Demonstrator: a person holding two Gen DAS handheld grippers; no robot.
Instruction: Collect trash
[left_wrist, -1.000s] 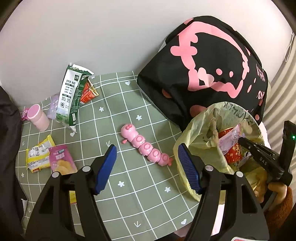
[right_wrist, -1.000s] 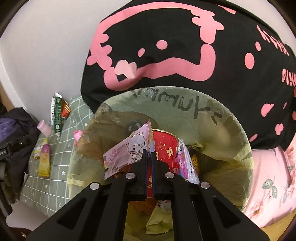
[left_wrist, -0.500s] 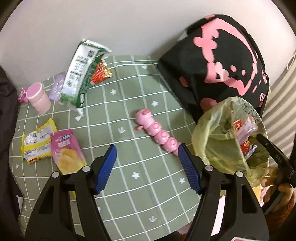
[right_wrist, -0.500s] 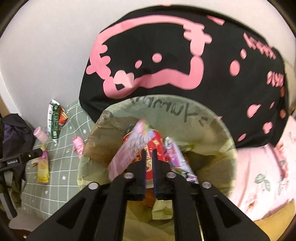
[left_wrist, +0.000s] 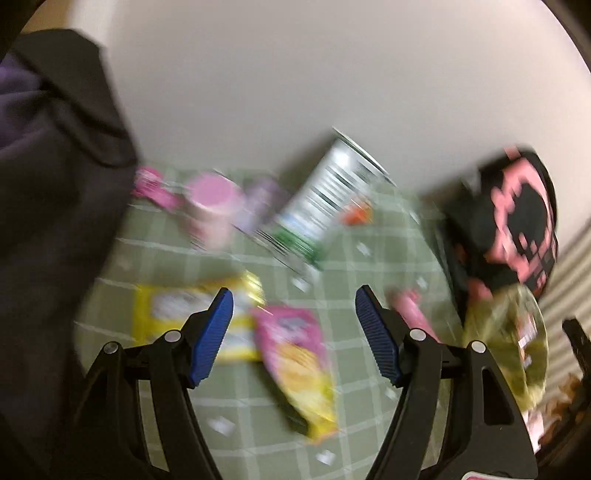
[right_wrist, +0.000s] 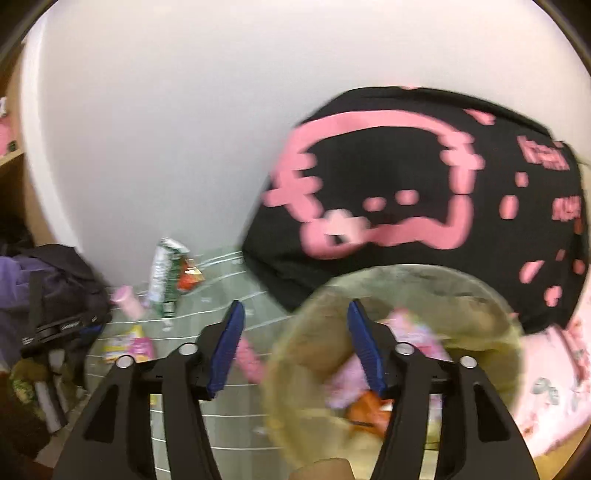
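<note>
Both views are motion-blurred. My left gripper (left_wrist: 293, 299) is open and empty above the green checked tablecloth (left_wrist: 369, 258). A pink-and-yellow snack packet (left_wrist: 295, 354) lies just below its jaws, with a yellow packet (left_wrist: 177, 314) to the left. A green-and-white carton (left_wrist: 325, 206) stands farther back. My right gripper (right_wrist: 295, 310) hangs over the near rim of the yellowish trash bag (right_wrist: 406, 273). Its jaws are opening with nothing between them. A pink wrapper (right_wrist: 410, 328) lies inside the bag among other wrappers.
A black bag with pink print (right_wrist: 406, 177) stands behind the trash bag against the white wall. A pink caterpillar toy (left_wrist: 410, 310) and a pink cup (left_wrist: 212, 206) sit on the cloth. Dark clothing (left_wrist: 48, 221) crowds the left edge.
My right gripper has opened, let go of the pink wrapper into the bag, and pulled up and back. My left gripper has swung left, from over the caterpillar toy to over the packets.
</note>
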